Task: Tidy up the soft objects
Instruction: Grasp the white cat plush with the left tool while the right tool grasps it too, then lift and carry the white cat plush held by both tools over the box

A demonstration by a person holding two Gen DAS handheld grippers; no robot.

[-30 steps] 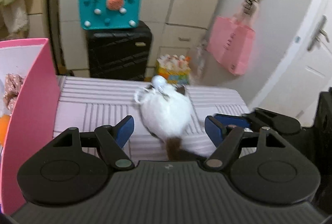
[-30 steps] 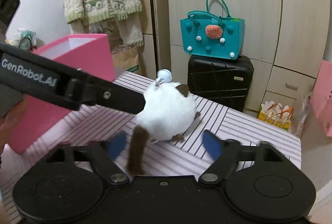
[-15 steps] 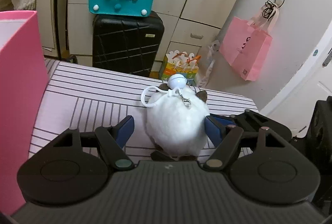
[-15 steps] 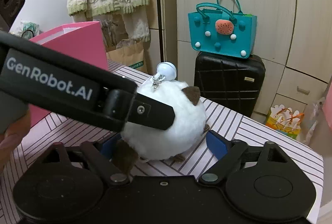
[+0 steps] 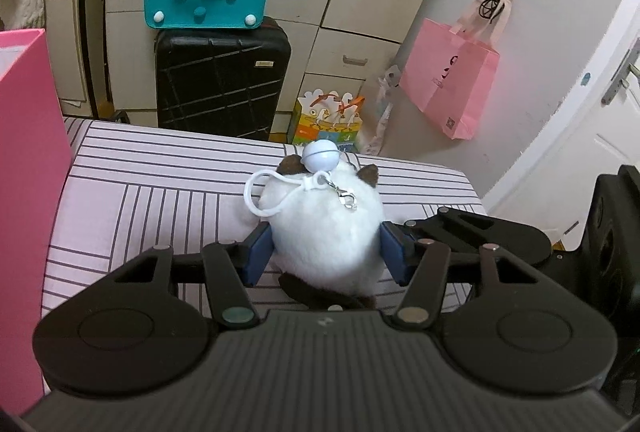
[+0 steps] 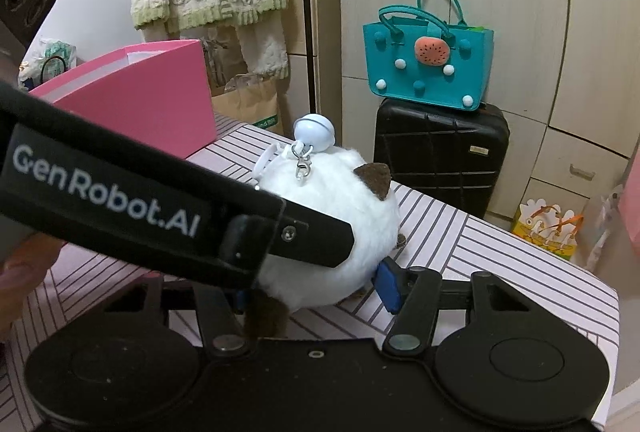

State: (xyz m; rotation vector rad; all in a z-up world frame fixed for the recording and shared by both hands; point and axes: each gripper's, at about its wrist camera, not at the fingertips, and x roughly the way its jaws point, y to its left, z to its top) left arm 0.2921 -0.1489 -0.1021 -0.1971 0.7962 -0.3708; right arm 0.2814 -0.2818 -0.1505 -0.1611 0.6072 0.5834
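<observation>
Sitting on the striped worktop (image 5: 132,191), the white plush toy (image 5: 326,232) is squeezed between the left gripper (image 5: 325,250) fingers, clamped on its sides. The right gripper (image 6: 320,292) brackets it too, though contact is unclear. The pink box (image 6: 152,103) stands to the left.

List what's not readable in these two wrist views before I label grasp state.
- Right wrist: the left gripper's arm crosses the white plush toy, hiding one blue pad of the right gripper.
- Left wrist: the left gripper body covers the toy's underside, so table contact is unclear.
- Both views: pink box interior unseen; cut by the frame edge in the left wrist view.
</observation>
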